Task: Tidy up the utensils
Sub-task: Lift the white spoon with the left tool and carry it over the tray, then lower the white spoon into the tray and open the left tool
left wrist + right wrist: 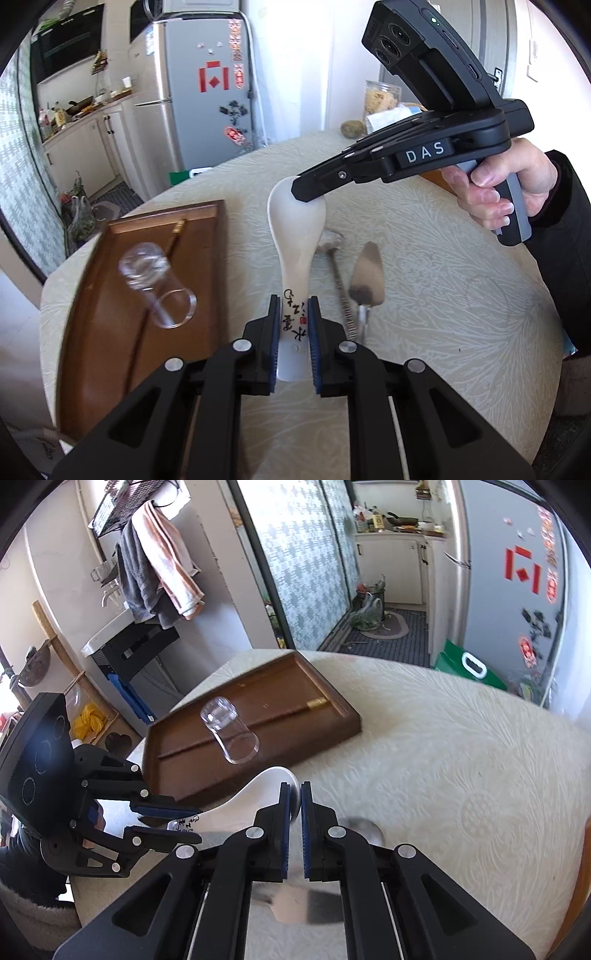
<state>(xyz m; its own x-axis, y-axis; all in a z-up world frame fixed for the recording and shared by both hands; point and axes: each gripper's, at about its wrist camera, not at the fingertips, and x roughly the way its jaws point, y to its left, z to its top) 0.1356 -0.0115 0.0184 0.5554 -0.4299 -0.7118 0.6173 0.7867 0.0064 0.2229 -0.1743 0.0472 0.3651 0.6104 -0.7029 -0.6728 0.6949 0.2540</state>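
A white ceramic spoon (pixel 295 236) with black characters on its handle is held above the table by both grippers. My left gripper (pixel 294 306) is shut on its handle. My right gripper (pixel 294 794) is shut on the rim of its bowl (pixel 269 786); it shows in the left wrist view (pixel 306 192) too. A brown wooden tray (pixel 122 295) lies to the left with a clear glass (pixel 155 284) on its side and dark chopsticks (pixel 173 240) in it. A metal spoon (pixel 332 243) and a metal cake server (pixel 367 277) lie on the table below.
The round table has a cream patterned cloth (pixel 443 277). A jar (pixel 380 99) and a round brown item (pixel 351 129) stand at its far edge. A grey fridge (pixel 199 99) and kitchen counter (pixel 81 114) lie beyond. The tray also shows in the right wrist view (pixel 258 716).
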